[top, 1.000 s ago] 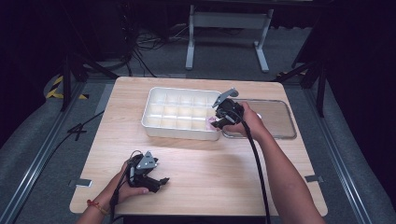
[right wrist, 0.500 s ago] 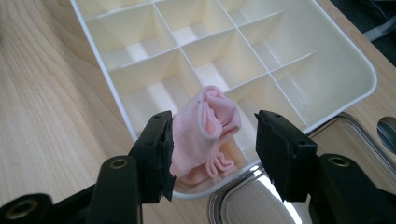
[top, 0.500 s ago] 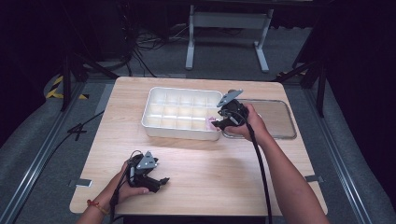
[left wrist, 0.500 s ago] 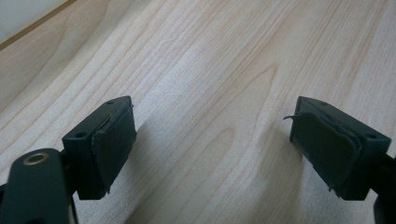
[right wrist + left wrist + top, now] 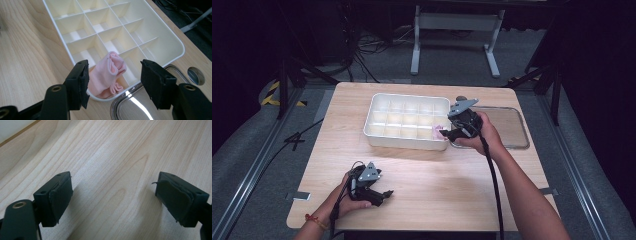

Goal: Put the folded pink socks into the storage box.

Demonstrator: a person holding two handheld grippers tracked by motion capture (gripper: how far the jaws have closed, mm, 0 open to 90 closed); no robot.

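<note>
A rolled pink cloth (image 5: 110,72) sits in the corner compartment of the white divided tray (image 5: 160,37), leaning over the rim closest to the camera. My right gripper (image 5: 116,66) hovers just off that corner, its jaws standing either side of the cloth; they have just been opening and the pads do not press on it. From above, the right gripper (image 5: 446,134) is at the tray's (image 5: 407,142) near right corner, by the pink cloth (image 5: 443,131). My left gripper (image 5: 387,196) rests low over bare wood near the front edge, and its own view shows the left gripper (image 5: 113,185) open and empty.
A shallow metal tray (image 5: 507,127) lies right of the white tray, under the right hand; its shiny rim (image 5: 135,105) shows below the right jaws. The table (image 5: 437,175) is light wood. Dark floor, rails and a stand surround it.
The right gripper has drawn back to the right and slightly up from the tray corner, its jaws spreading wider, with the pink cloth left in the compartment. The left hand stayed put.
</note>
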